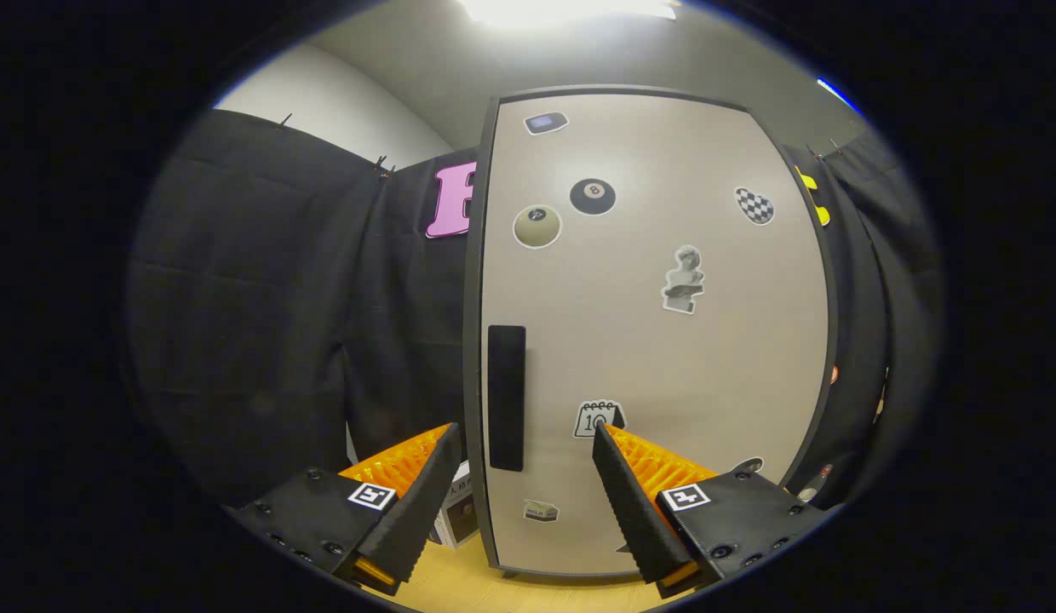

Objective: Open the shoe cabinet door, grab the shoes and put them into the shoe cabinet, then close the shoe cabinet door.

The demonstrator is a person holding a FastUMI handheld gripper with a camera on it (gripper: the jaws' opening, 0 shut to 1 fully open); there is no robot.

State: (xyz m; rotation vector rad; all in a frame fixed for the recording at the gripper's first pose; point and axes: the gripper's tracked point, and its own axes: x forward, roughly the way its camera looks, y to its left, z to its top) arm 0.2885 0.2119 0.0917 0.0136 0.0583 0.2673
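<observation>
The gripper (525, 438) stands wide open, its two fingers spread well apart and holding nothing; neither fingertip is seen pressing on any surface. Ahead of the fingers stands the shoe cabinet (481, 255), its door (656, 340) closed and facing the camera. The dark vertical handle (506, 397) sits near the door's left edge and shows in the gap between the fingers, just beyond their tips; whether either finger touches the door cannot be told. The right fingertip overlaps a calendar sticker (598, 417), partly hiding it. Other stickers are spread over the door: an eight-ball sticker (592, 197), a pale ball sticker (537, 226), a checkered sticker (754, 205) and a bust sticker (684, 280). A small box (456, 513) sits on the wooden floor (485, 587) beside the cabinet's lower left corner, mostly hidden by the left finger. Black cloth (264, 298) hangs behind the cabinet on both sides.
</observation>
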